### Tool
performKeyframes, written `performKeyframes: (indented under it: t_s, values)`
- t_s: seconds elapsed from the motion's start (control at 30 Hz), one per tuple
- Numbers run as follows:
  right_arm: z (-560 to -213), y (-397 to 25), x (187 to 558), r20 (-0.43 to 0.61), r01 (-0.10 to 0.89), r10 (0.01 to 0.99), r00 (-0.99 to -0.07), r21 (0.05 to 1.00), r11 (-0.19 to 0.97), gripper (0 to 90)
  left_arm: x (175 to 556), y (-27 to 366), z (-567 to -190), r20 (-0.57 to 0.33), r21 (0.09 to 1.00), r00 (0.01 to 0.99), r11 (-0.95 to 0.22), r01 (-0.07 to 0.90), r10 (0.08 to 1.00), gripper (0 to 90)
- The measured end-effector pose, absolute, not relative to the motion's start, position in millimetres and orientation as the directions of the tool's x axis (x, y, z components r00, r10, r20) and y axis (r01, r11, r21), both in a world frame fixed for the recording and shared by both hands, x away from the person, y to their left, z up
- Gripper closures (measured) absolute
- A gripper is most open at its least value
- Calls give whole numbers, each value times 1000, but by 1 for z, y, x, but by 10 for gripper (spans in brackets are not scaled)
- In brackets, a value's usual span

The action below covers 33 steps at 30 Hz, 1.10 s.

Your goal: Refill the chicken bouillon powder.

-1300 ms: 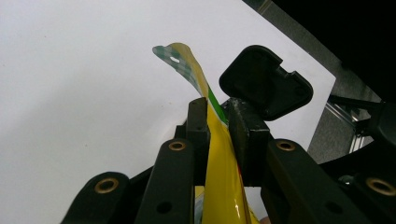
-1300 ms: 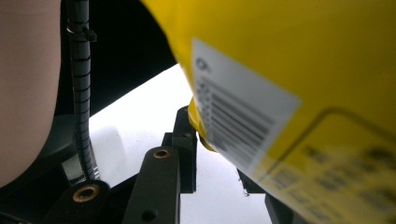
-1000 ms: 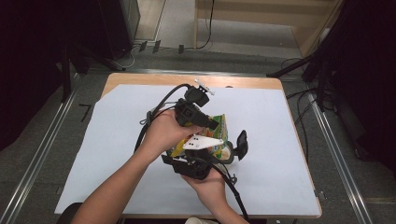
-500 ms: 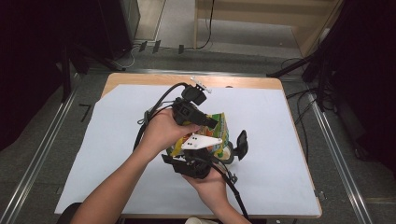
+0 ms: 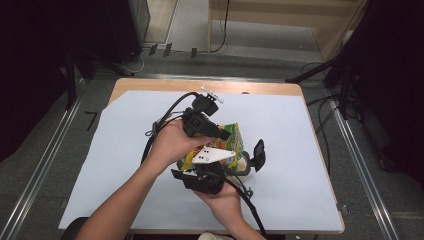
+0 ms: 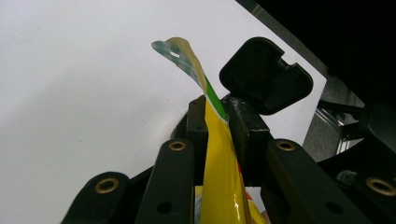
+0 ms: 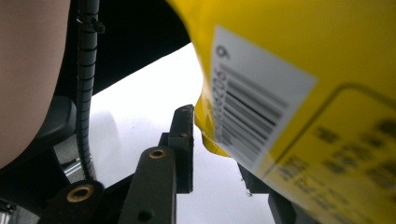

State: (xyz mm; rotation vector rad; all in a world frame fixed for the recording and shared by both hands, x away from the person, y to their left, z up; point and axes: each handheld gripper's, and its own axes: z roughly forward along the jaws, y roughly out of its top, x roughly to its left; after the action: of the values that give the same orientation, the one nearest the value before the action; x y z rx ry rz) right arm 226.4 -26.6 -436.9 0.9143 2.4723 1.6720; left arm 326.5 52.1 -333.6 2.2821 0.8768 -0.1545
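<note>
High view: a fixed camera above the near table edge, facing forward and down; the whole white table [image 5: 300, 150] sits mid-frame, floor at the top. Left gripper view: very close, along the jaws, with the yellow snack bag [image 6: 219, 154] at centre and the table surface upper left. Right gripper view: closer still, the bag's barcode upper right. All three views share the bag and table.

A wooden tabletop [image 5: 260, 88] carries a large white sheet [image 5: 295, 150] covering nearly all of it; a small white clip-like piece [image 5: 212, 93], hard to identify, sits near the far edge.
</note>
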Motion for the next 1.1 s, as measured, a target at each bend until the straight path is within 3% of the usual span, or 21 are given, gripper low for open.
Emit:
performKeyframes:
  t_s: [0.63, 1.1]
  values:
    - [-449, -21, 223, 269, 428, 454, -849, 855, 293, 567, 327, 64, -344, -418, 520, 754, -547, 656, 507, 796]
    - [-463, -20, 221, 230, 406, 458, -859, 850, 336, 543, 328, 64, -355, -443, 500, 757, -568, 653, 480, 803]
